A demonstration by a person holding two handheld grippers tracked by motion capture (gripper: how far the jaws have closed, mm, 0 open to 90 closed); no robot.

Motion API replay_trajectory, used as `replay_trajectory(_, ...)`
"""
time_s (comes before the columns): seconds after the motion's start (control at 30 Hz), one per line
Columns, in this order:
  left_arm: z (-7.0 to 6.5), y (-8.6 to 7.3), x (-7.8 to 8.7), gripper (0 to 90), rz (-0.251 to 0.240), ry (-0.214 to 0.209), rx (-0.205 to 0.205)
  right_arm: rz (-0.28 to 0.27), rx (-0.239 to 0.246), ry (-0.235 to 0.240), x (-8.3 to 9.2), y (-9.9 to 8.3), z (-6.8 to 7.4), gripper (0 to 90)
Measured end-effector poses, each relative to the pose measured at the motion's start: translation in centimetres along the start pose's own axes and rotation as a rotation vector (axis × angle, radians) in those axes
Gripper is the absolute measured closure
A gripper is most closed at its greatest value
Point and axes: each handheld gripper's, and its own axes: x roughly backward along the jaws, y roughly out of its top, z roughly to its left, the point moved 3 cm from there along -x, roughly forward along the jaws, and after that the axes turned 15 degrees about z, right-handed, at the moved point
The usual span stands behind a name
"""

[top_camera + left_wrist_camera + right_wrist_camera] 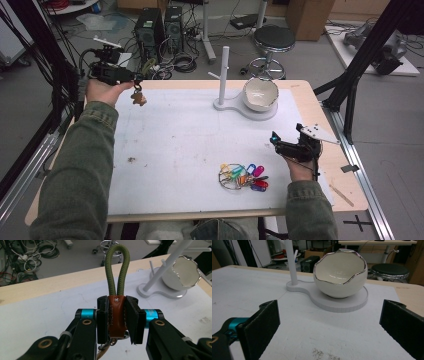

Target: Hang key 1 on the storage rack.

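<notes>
high view: left gripper (pixel 131 76) held up off the table's far left corner, well left of the white stand (pixel 226 82), w/ a keychain (pixel 138 96) dangling from it. right gripper (pixel 275 138) near the table's right edge, on the near side of the stand. coloured key tags (pixel 243 176) lie on the mat nearer still.

left gripper view: jaws clamped on the keychain's brown leather tab (pixel 116 315), green cord loop (pixel 117 270) sticking up; stand off to the right.

right gripper view: jaws wide apart, nothing between; eggshell bowl (pixel 340 273) on the stand's base straight ahead.
</notes>
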Motion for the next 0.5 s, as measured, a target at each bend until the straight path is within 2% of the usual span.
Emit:
replay_trajectory(0.1, -0.3, 0.4, -0.2, 72.4, -0.013, -0.020, 0.006, 0.001, -0.003, 0.000, 0.0, 0.0, -0.1, 1.8)
replay_trajectory(0.27, -0.7, 1.0, -0.6, 72.4, -0.012, -0.028, 0.004, -0.001, -0.009, 0.002, 0.0, 0.0, -0.1, 1.9)
replay_trajectory(0.5, -1.9, 2.0, -1.7, 72.4, -0.006, -0.044, -0.019, 0.008, 0.006, -0.001, -0.1, 0.0, 0.1, 1.9)
